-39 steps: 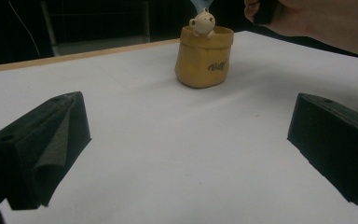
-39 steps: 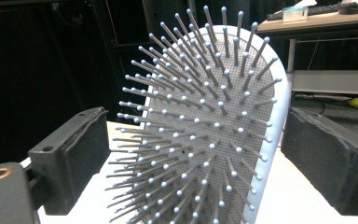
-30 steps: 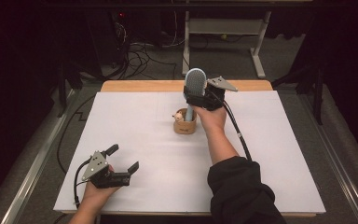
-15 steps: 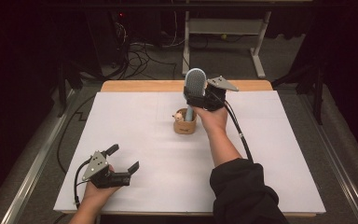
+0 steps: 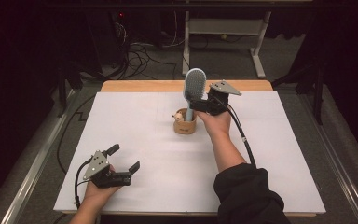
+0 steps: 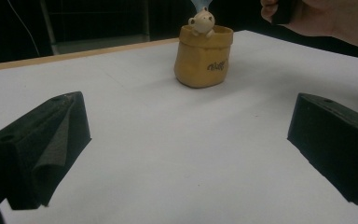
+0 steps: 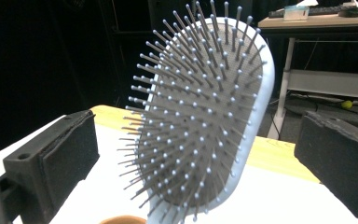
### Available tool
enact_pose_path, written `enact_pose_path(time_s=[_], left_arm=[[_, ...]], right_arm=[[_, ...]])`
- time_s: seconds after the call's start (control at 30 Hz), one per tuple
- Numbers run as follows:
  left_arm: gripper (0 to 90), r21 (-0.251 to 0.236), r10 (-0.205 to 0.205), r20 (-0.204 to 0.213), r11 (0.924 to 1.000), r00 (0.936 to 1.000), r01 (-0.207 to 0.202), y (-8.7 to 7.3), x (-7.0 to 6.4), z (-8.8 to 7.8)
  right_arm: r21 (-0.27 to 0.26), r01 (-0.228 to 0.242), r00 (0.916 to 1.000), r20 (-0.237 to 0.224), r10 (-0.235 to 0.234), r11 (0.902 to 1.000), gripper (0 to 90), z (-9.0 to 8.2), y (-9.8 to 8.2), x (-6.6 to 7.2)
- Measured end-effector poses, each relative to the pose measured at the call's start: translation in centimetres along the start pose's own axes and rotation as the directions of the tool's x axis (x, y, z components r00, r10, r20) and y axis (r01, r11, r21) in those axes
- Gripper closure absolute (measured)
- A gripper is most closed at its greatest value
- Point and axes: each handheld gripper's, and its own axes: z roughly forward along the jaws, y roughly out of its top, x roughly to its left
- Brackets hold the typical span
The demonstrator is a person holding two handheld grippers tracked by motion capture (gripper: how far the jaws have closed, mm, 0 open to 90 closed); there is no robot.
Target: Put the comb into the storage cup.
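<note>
Hairbrush (image 7: 205,116) handle cut off by bottom edge of right gripper view; its lower end hidden inside the yellow pot (image 5: 185,125) in high view. Print on pot (image 6: 204,57) too blurred to read in left gripper view

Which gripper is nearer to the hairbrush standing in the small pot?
Right. The right gripper is beside the hairbrush, jaws open around its head. The left gripper rests far away, near the table's front edge.

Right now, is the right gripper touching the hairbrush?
Apart. The right gripper view shows the right gripper jaws wide open, with clear gaps on both sides of the hairbrush, which stands in the small pot.
</note>
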Motion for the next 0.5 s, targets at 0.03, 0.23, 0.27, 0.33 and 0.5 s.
enact_pose_path(time_s=[0.03, 0.23, 0.27, 0.33, 0.5], left_arm=[[0.0, 0.000, -0.003, -0.002, 1.0000, 1.0000, 0.003, 0.0, 0.0, 0.0], [0.0, -0.004, 0.005, -0.002, 1.0000, 1.0000, -0.005, -0.1, 0.0, 0.1], [0.0, -0.004, 0.006, -0.001, 1.0000, 1.0000, -0.006, -0.1, 0.0, 0.1], [0.0, -0.004, 0.010, 0.002, 0.9999, 0.9999, -0.010, -0.1, 0.0, 0.1], [0.0, -0.006, 0.009, 0.000, 0.9999, 1.0000, -0.009, -0.1, 0.0, 0.1]], right_arm=[[0.003, 0.004, 1.0000, 0.000, -0.004, 1.0000, 0.3, -0.1, -0.1, 0.0], [0.019, 0.035, 0.9994, -0.009, -0.034, 0.9992, 0.3, -0.8, -0.6, 0.1], [0.019, 0.035, 0.9993, -0.010, -0.035, 0.9992, 0.3, -1.0, -0.8, 0.1], [0.023, 0.038, 0.9992, -0.013, -0.038, 0.9990, 0.3, -1.3, -1.0, 0.1], [0.030, 0.042, 0.9990, -0.019, -0.042, 0.9987, 0.3, -2.1, -1.7, 0.0]])
